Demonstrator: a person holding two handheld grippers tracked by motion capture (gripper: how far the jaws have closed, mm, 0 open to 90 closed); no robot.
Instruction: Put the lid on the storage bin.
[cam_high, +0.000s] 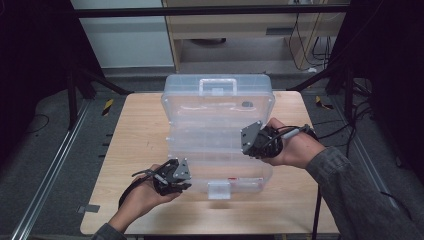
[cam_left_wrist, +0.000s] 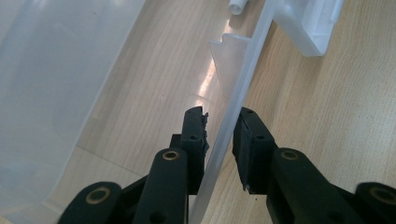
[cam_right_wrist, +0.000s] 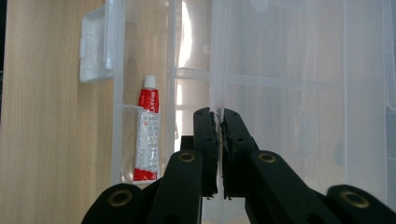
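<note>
A clear plastic organizer case (cam_high: 218, 120) lies in the middle of a light wooden table (cam_high: 135, 140), its smooth, glossy walls see-through and its inside split by thin clear dividers. It has one carry handle (cam_high: 217, 85) at the far edge and one white latch (cam_high: 219, 189) at the near edge. One small tube (cam_right_wrist: 146, 135), red and white with a white cap, lies in a narrow compartment near the latch. Two black grippers work on the case, one in each of the person's hands. The left gripper (cam_left_wrist: 219, 135) straddles the thin clear rim at the case's near left corner, its jaws slightly apart on either side. The right gripper (cam_right_wrist: 218, 123) pinches a thin clear panel edge, jaws pressed together on it.
</note>
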